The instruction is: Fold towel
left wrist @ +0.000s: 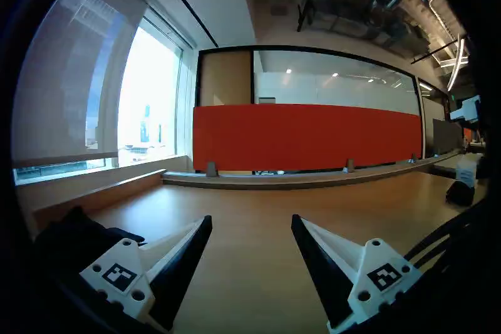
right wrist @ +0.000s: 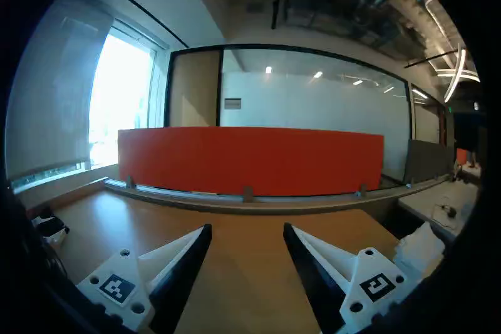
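in the left gripper view the left gripper (left wrist: 250, 224) hung released, two fingers apart over open wooden table (left wrist: 250, 202), one red divider (left wrist: 307, 136) along its far edge; in the right gripper view the right gripper (right wrist: 246, 230) gaped empty too, and one white crumpled cloth (right wrist: 421, 245), perhaps the towel, lay lower right

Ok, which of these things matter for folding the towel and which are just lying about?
Job: left gripper, right gripper, both open; desk; white bundle, possibly the towel.
Lying about: red screen, window, black object.
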### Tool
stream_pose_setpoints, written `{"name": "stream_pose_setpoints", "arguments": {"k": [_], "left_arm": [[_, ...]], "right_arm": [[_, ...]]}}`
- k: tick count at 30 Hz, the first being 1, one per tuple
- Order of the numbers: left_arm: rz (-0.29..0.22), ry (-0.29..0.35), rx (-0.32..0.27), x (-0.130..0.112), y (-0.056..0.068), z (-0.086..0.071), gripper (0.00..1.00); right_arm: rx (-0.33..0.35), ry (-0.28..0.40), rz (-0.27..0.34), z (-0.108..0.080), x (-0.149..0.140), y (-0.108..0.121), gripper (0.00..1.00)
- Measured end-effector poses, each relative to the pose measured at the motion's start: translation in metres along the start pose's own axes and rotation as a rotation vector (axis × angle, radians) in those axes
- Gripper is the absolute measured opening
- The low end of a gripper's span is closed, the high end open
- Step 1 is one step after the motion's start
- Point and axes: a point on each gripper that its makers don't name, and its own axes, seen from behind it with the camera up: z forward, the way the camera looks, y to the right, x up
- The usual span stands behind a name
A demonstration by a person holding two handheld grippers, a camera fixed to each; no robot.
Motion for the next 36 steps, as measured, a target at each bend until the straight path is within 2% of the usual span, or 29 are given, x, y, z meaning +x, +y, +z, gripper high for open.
{"name": "stream_pose_setpoints", "arguments": {"k": [15, 36], "left_arm": [[0.001, -0.001, 0.0, 0.0, 0.0, 0.0, 0.94], [0.001, 0.0, 0.0, 0.0, 0.0, -0.001, 0.94]], "right_arm": [[-0.029, 0.066, -0.022, -0.004, -0.001, 0.027, 0.88], [-0.051, 0.068, 0.023, -0.004, -0.077, 0.054, 0.92]]}}
